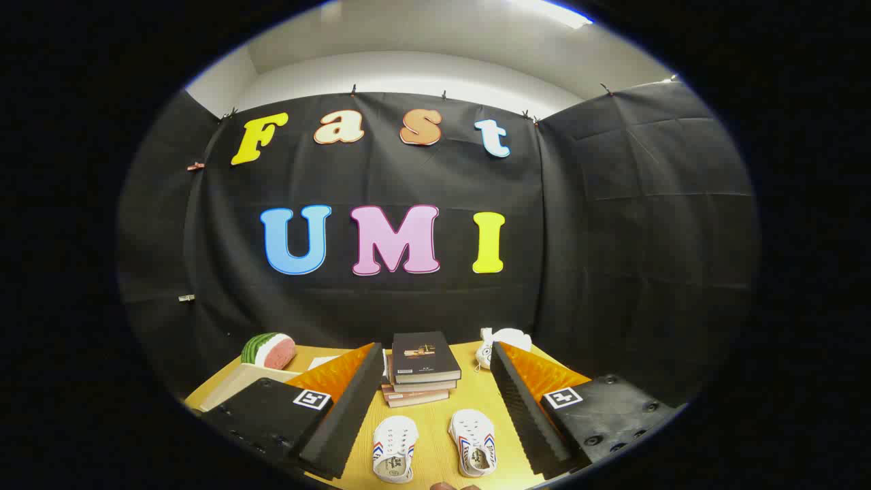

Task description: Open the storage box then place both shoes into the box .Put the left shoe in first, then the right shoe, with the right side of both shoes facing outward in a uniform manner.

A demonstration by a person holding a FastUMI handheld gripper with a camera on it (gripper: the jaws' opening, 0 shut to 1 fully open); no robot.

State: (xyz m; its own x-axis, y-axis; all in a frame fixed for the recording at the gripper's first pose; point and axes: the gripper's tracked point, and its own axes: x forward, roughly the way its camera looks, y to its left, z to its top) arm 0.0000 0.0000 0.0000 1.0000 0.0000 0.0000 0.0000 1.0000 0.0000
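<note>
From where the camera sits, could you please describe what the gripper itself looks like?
The gripper has two long fingers lined on their inner faces with ribbed foam. Each finger is backed by an angular block and joins a flat plate with screw holes, which carries a square black-and-white marker tag.

Gripper (435, 401): you hold it raised and level, pointing straight ahead.
Fingers: you have them spread wide apart, one (343, 422) to the left, the other (527, 415) to the right.
Grasp: nothing pressed between them; the gap stands clear.
Tilt: both fingers sit at even height, angled outward.
</note>
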